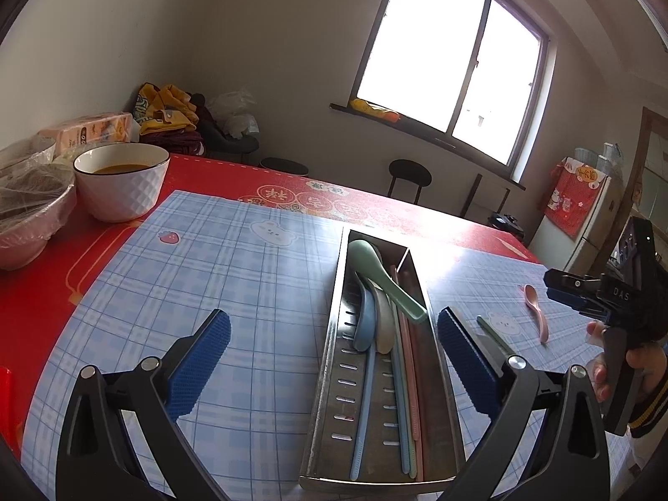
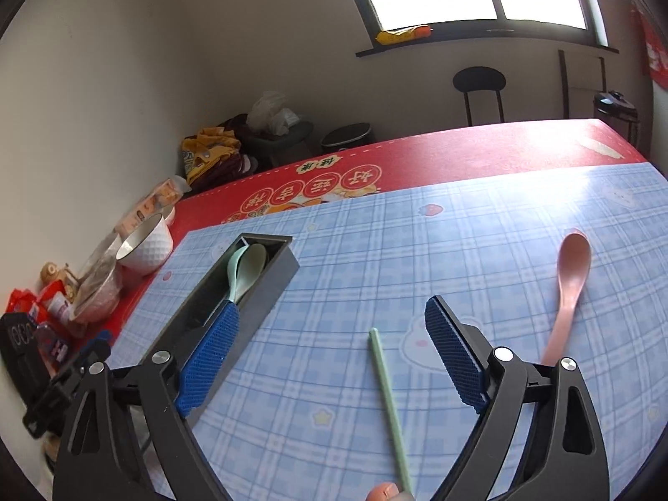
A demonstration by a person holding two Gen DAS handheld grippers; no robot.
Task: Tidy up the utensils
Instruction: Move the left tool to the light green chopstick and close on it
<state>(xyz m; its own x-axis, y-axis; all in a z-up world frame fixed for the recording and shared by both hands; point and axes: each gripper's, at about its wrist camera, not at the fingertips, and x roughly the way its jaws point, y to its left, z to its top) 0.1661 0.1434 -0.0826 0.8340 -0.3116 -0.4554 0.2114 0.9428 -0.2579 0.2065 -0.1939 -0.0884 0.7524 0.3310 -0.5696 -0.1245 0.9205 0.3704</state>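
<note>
A long metal utensil tray lies on the blue plaid mat. It holds a green spoon, a blue spoon, a beige spoon and several chopsticks. My left gripper is open and straddles the tray's near half, with neither pad on it. A pink spoon and a green chopstick lie loose on the mat to the right of the tray. My right gripper is open above the chopstick, with nothing between its pads. The left wrist view shows this gripper in a hand, near the pink spoon.
At the left a white bowl of orange-brown liquid stands on the red tablecloth, beside film-covered bowls and a tissue pack. Black chairs stand past the far edge. A fingertip shows by the chopstick's near end.
</note>
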